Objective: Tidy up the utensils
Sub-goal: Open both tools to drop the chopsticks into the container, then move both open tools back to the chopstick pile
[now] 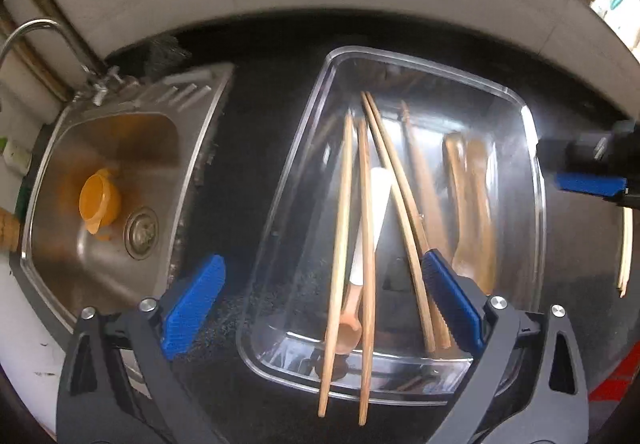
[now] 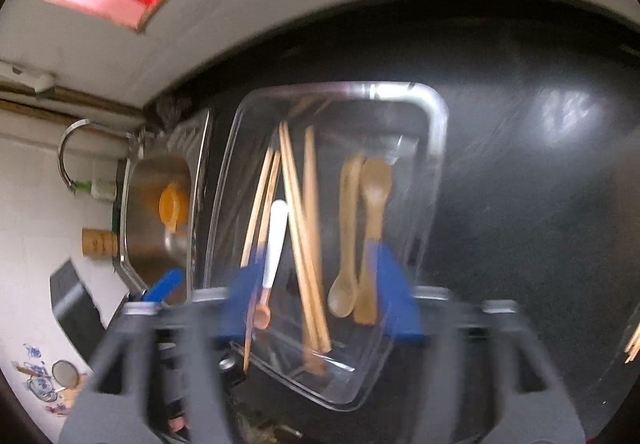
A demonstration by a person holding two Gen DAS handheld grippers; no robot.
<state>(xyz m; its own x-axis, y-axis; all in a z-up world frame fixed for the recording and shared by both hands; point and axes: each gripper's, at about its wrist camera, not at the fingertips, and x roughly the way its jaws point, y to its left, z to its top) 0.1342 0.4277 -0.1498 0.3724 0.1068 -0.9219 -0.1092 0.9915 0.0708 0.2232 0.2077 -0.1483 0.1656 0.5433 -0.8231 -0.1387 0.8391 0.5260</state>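
Chopsticks [image 1: 346, 256] lie in tray [image 1: 304, 116]; both tools, left [image 1: 320, 308] and right [image 2: 320, 296], released, empty. Next: fetch loose sticks [image 1: 625, 256] at 3 o'clock.

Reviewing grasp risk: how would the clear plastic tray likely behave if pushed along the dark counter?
The clear tray looks thin-walled and light, so it would probably slide easily. The chopsticks overhanging its near rim may shift or roll out.

clear tray [image 2: 434, 164]: chopsticks [image 2: 296, 228], two wooden spoons [image 2: 374, 228] | right gripper [image 2: 320, 304] jaws apart above
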